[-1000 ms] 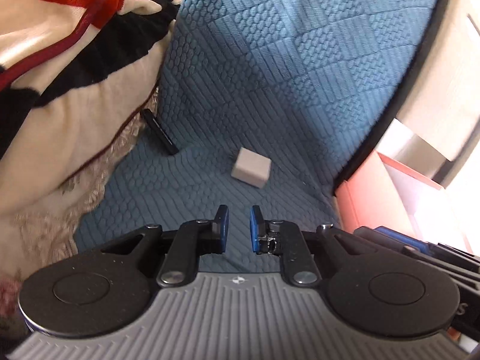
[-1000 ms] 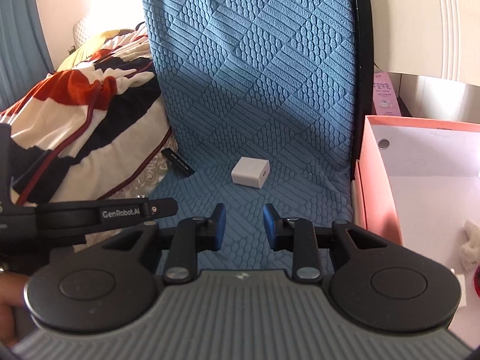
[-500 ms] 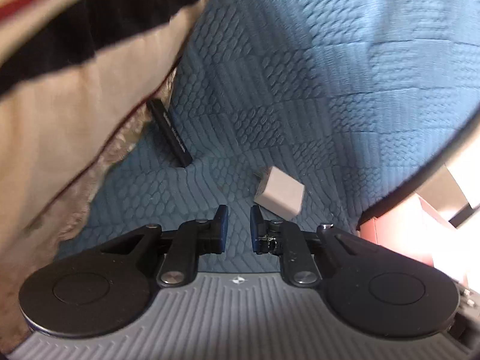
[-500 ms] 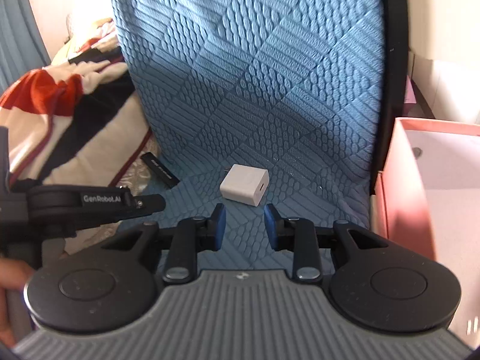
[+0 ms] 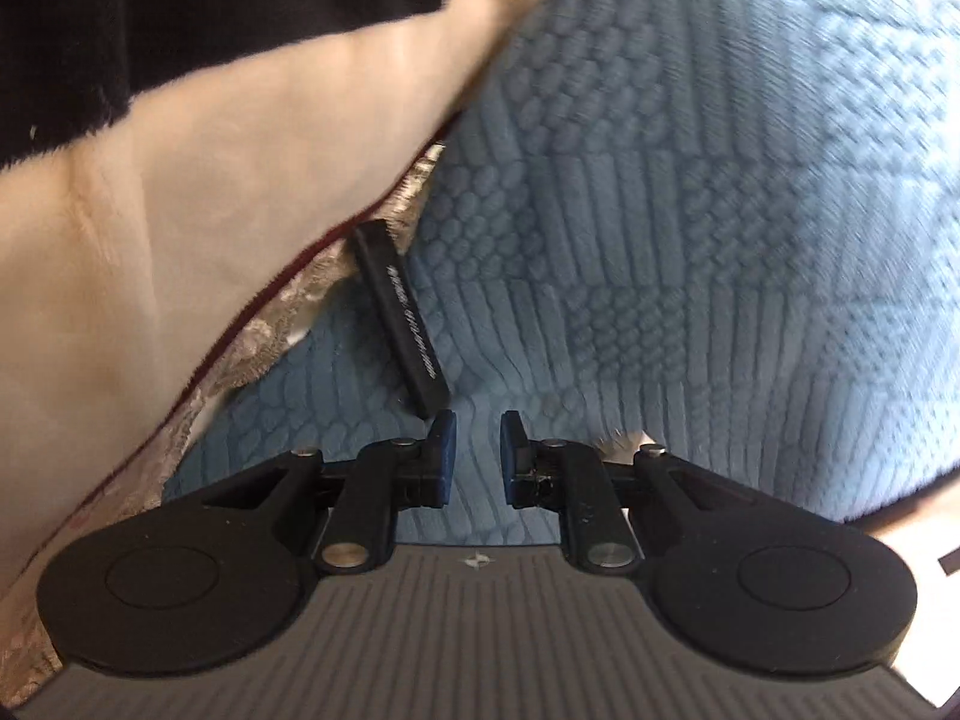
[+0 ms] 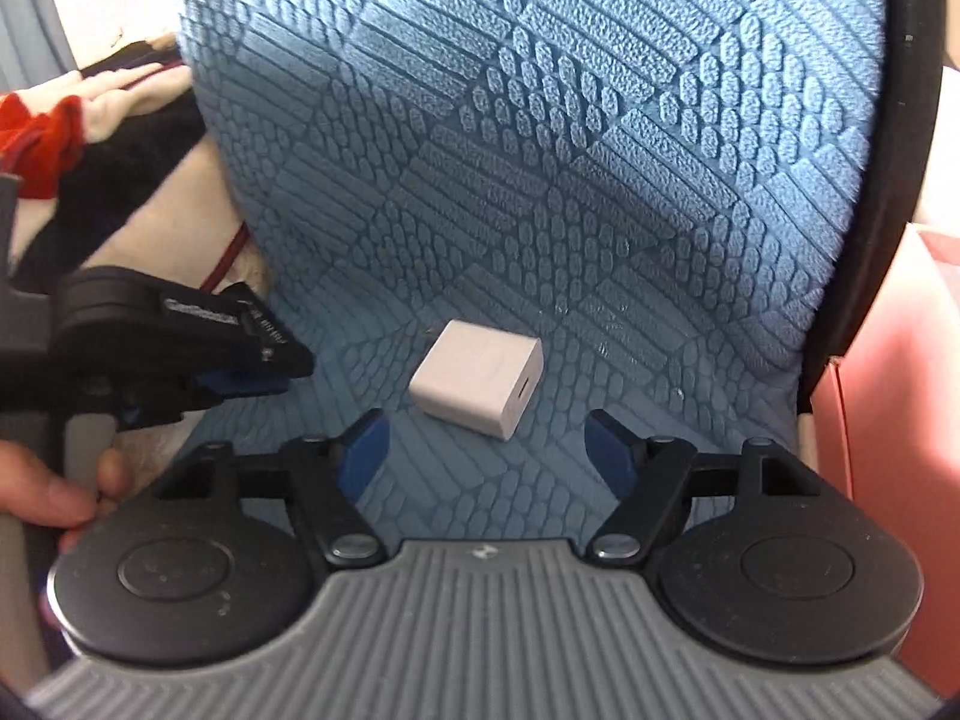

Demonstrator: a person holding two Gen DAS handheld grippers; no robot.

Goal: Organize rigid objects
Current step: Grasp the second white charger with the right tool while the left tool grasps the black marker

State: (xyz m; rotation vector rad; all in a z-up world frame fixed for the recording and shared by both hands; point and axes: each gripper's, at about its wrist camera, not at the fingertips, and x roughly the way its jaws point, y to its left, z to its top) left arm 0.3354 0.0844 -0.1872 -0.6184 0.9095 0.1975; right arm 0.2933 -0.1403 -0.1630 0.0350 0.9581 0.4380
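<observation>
A slim black bar with white lettering [image 5: 401, 318] lies on the blue textured cushion [image 5: 690, 252], half under the blanket's edge. My left gripper [image 5: 478, 450] has a narrow gap between its jaws, holds nothing, and its left fingertip is just below the bar's near end. It also shows in the right wrist view [image 6: 240, 381]. A white charger cube [image 6: 478, 377] lies on the cushion [image 6: 540, 150]. My right gripper [image 6: 487, 450] is wide open just short of the cube, jaws either side of it.
A cream, black and red blanket [image 5: 180, 180] fills the left. A pink box [image 6: 900, 390] stands at the right beyond the cushion's black edge [image 6: 882, 210]. A hand [image 6: 42, 492] holds the left gripper's handle.
My left gripper has swung left and closer to the black bar. My right gripper has moved closer to the cube and its jaws have opened wide.
</observation>
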